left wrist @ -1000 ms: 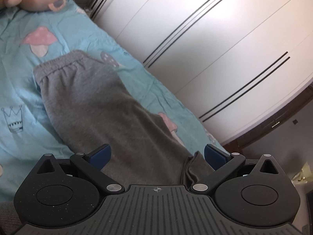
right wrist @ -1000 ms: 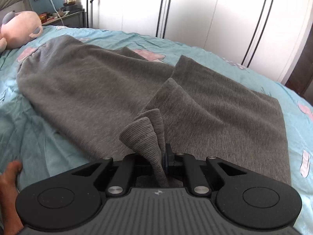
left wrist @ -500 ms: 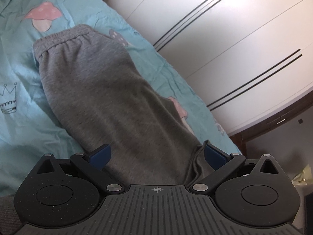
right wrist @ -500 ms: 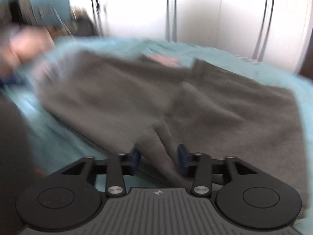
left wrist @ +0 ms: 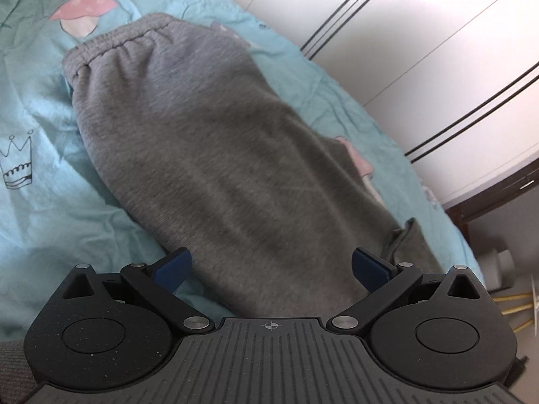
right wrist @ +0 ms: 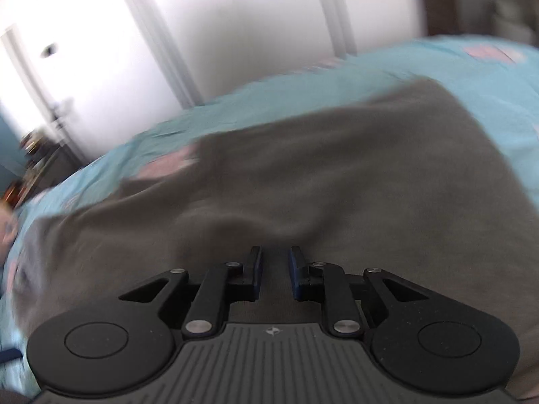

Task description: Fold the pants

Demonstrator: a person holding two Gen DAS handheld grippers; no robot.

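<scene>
Grey sweatpants (left wrist: 215, 155) lie on a light blue bed sheet (left wrist: 37, 107), the elastic waistband (left wrist: 114, 38) at the far end. My left gripper (left wrist: 271, 264) is wide open and empty, low over the near end of the pants. In the blurred right wrist view the pants (right wrist: 337, 175) spread flat across the bed. My right gripper (right wrist: 275, 267) is open by a narrow gap just above the cloth, with nothing between its blue pads.
The sheet (right wrist: 471, 67) has mushroom and crown prints. White wardrobe doors (left wrist: 421, 50) run along the far side of the bed. The bed's edge and floor (left wrist: 505, 235) are at the right. A side table with small items (right wrist: 30, 155) stands far left.
My right gripper let go of the pants' fold it was shut on, opened slightly and swung, blurring its view. My left gripper stayed open and moved closer over the pants toward the waistband.
</scene>
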